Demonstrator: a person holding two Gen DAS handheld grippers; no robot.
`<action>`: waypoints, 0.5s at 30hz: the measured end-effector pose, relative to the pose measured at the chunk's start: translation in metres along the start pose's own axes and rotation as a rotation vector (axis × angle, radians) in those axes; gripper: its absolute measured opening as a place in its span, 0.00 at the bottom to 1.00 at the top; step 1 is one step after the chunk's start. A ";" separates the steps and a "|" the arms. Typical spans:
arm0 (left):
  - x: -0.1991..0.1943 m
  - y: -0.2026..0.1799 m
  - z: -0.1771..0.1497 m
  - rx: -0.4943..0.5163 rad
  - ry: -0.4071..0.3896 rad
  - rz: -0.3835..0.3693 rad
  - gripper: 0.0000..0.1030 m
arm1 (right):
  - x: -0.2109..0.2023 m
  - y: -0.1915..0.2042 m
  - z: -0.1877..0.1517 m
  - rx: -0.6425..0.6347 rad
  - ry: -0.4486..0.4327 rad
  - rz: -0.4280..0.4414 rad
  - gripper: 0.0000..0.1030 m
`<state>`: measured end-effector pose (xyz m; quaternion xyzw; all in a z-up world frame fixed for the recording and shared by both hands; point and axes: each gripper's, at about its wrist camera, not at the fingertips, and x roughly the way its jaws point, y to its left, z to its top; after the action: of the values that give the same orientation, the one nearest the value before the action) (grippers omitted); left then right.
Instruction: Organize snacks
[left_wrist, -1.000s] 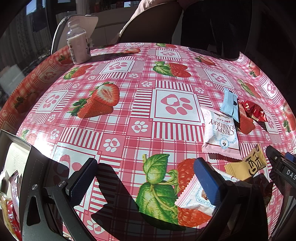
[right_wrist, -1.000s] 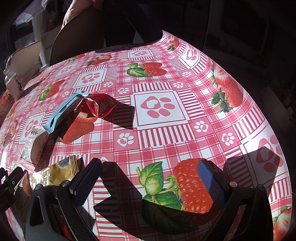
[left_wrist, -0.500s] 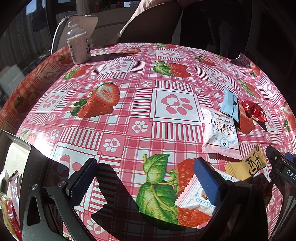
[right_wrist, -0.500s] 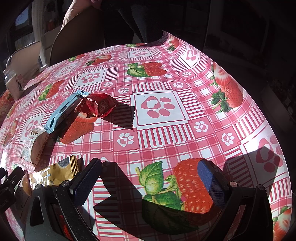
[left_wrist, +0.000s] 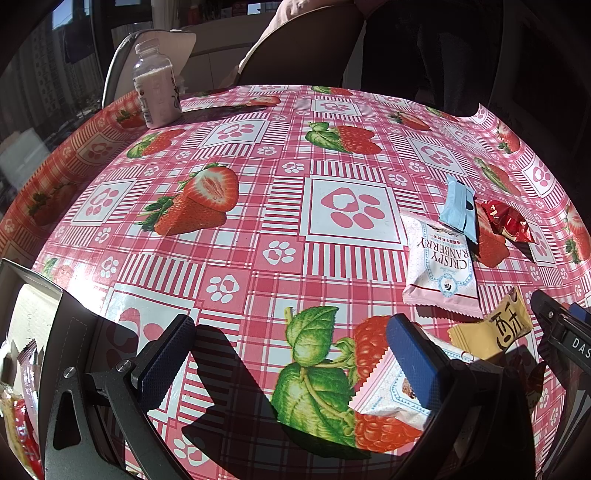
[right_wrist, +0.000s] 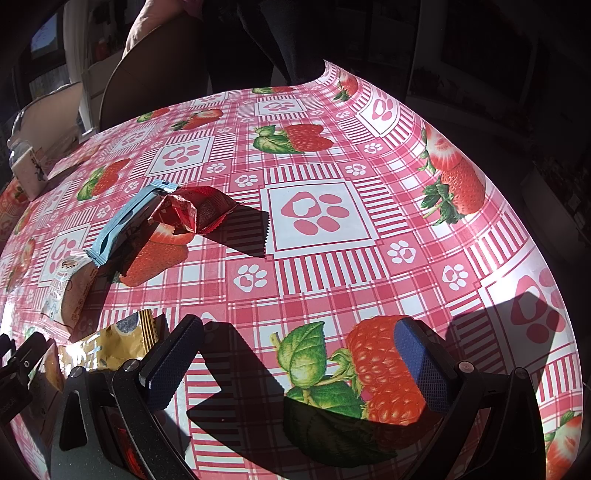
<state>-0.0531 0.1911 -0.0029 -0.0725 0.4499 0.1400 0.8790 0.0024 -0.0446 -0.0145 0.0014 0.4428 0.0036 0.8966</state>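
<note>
While both of your grippers hovered low over the table (left_wrist: 258, 236) with jaws spread wide and holding nothing, the snacks lay loose between them. By your left gripper (left_wrist: 291, 354), a pink pack (left_wrist: 388, 391) sat right at its right finger, with a yellow pack (left_wrist: 491, 332) just beyond. Farther out lay a cranberry pack (left_wrist: 439, 269), a blue bar (left_wrist: 458, 206) overlapping it, and a red wrapper (left_wrist: 506, 221). A box (left_wrist: 33, 325), likely the goal, sat at the left edge with packets inside. Your right gripper (right_wrist: 295, 362) hung over bare cloth. The packs were flat, crinkly foil with serrated ends, on a glossy vinyl cloth; you did best to pinch a sealed edge, not the slippery face.
</note>
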 end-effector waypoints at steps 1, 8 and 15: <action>0.000 0.000 0.000 0.000 0.000 0.000 1.00 | 0.000 0.000 0.000 0.000 0.000 0.000 1.00; 0.000 0.000 0.000 0.000 0.000 0.000 1.00 | 0.000 0.000 0.000 0.000 0.000 0.000 1.00; 0.000 0.000 0.000 0.000 0.000 -0.001 1.00 | 0.000 -0.001 0.000 0.000 0.000 0.000 1.00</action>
<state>-0.0532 0.1912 -0.0029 -0.0725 0.4499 0.1397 0.8791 0.0027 -0.0454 -0.0144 0.0015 0.4429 0.0037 0.8966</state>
